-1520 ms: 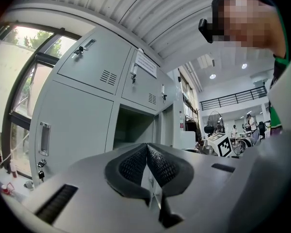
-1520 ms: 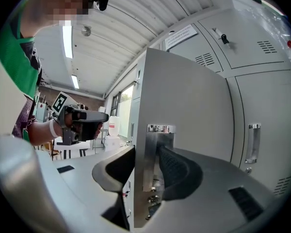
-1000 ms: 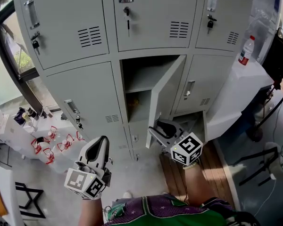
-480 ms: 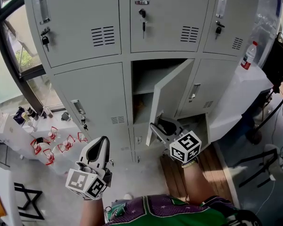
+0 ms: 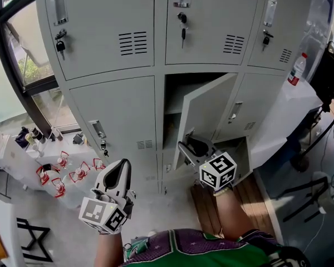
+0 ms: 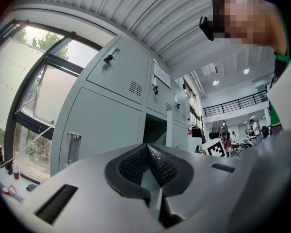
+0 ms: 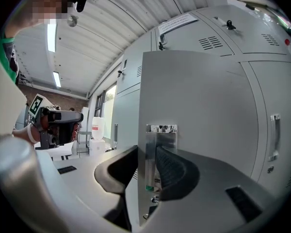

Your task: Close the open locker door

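- Right gripper (image 5: 190, 147) clamps the free edge of the locker door (image 5: 205, 114), its jaws set narrowly on the metal handle (image 7: 161, 136).
- Left gripper (image 5: 121, 166) hangs left of the door and apart from it, jaws pressed together and empty.
- Behind the half-open door, the dark compartment (image 5: 177, 93) shows.

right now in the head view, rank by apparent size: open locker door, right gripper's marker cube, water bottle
1. open locker door, largest
2. marker cube on the right gripper, helped by nearness to the camera
3. water bottle, smallest
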Tool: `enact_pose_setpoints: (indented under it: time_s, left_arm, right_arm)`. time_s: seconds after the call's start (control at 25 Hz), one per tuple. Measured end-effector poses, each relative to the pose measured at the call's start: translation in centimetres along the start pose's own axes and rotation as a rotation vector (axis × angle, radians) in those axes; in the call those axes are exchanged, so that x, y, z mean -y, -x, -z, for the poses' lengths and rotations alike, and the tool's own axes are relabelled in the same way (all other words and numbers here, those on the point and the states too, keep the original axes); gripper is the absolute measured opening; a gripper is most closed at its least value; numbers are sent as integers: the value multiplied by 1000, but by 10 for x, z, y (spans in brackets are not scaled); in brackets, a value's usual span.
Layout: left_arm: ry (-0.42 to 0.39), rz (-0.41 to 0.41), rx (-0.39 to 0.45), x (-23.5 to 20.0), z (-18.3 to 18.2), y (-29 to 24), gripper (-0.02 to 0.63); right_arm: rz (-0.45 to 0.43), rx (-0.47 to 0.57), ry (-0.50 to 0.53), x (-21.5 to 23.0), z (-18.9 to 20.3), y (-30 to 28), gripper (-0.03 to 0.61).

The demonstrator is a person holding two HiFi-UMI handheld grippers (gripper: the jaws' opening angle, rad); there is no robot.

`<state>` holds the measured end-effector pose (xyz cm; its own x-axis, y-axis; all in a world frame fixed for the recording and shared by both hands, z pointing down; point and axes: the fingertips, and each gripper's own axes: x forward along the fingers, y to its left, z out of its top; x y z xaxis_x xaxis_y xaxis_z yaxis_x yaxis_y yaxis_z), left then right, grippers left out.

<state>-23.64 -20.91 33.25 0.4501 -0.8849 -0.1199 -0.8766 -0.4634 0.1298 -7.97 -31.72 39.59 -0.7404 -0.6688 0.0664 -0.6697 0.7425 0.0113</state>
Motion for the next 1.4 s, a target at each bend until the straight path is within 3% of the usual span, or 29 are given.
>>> enact_pose_setpoints:
  time_s: [0.72, 1.4]
  left_arm:
    - [-2, 75, -22, -45, -5, -6, 21]
    - [16, 100, -49, -67, 7, -10, 21]
  right_arm:
    - [122, -1, -15, 14, -3, -50, 124]
    - [148, -35, 34, 28, -7, -86, 107]
